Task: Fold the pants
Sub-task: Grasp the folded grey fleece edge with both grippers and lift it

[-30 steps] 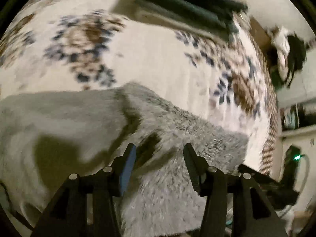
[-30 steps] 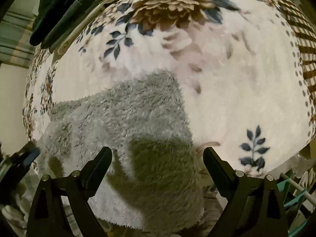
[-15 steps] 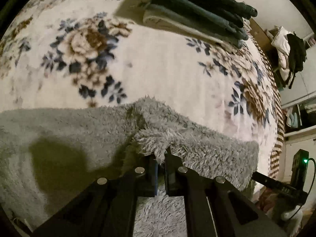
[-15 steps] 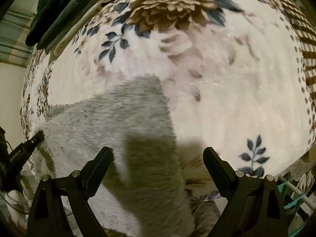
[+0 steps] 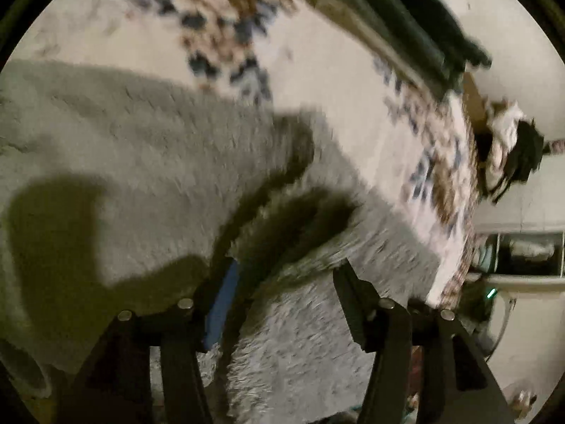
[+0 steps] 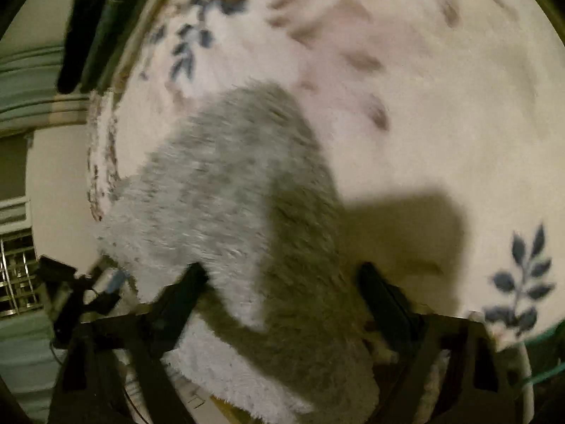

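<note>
Fuzzy grey pants (image 5: pixel 148 162) lie on a cream floral blanket (image 5: pixel 317 63). In the left wrist view a raised fold of the grey fabric runs between the fingers of my left gripper (image 5: pixel 286 275), which is open and just above the cloth. In the right wrist view the same pants (image 6: pixel 226 190) stretch away from my right gripper (image 6: pixel 282 279), which is open with the fabric lying between and under its fingers. Both views are blurred by motion.
A stack of dark folded clothes (image 5: pixel 413 24) sits at the far edge of the blanket, also in the right wrist view (image 6: pixel 95 24). The bed edge and a shelf (image 5: pixel 522 254) are at the right. My left gripper shows at the left (image 6: pixel 77 293).
My left gripper was shut on a pinch of grey fabric half a second ago and is now open; the fold has dropped. Both views have swung, and the right gripper stays open.
</note>
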`<state>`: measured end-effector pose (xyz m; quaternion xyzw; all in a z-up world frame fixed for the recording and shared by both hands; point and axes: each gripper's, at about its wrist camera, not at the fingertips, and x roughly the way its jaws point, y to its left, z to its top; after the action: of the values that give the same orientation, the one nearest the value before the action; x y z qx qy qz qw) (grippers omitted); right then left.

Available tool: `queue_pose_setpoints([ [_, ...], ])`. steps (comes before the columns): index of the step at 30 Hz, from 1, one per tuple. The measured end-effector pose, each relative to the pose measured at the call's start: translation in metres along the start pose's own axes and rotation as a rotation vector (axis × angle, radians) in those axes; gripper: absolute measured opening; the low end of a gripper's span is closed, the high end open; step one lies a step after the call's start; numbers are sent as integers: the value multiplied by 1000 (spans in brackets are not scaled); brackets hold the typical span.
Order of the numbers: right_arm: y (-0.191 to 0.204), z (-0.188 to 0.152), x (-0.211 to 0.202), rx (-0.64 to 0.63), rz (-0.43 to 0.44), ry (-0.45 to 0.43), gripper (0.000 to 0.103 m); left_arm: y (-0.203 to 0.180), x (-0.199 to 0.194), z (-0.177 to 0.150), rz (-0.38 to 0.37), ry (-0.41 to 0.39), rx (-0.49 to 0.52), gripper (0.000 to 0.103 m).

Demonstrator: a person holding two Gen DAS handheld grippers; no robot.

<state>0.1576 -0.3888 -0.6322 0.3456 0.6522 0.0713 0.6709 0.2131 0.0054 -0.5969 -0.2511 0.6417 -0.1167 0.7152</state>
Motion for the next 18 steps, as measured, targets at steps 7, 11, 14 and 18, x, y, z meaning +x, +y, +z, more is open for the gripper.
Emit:
queue_pose_setpoints([
  [7, 21, 12, -17, -35, -83, -71, 25, -25, 20, -20, 52, -2, 137, 10],
  [11, 26, 23, -21, -50, -98, -78, 24, -20, 22, -20, 42, -11, 90, 10],
  [14, 28, 28, -13, -52, -130, -40, 27, -10, 19, -22, 38, -13, 45, 14],
  [18, 24, 23, -12, -24, -199, -12, 60, -2, -4, -26, 50, -75, -19, 40],
])
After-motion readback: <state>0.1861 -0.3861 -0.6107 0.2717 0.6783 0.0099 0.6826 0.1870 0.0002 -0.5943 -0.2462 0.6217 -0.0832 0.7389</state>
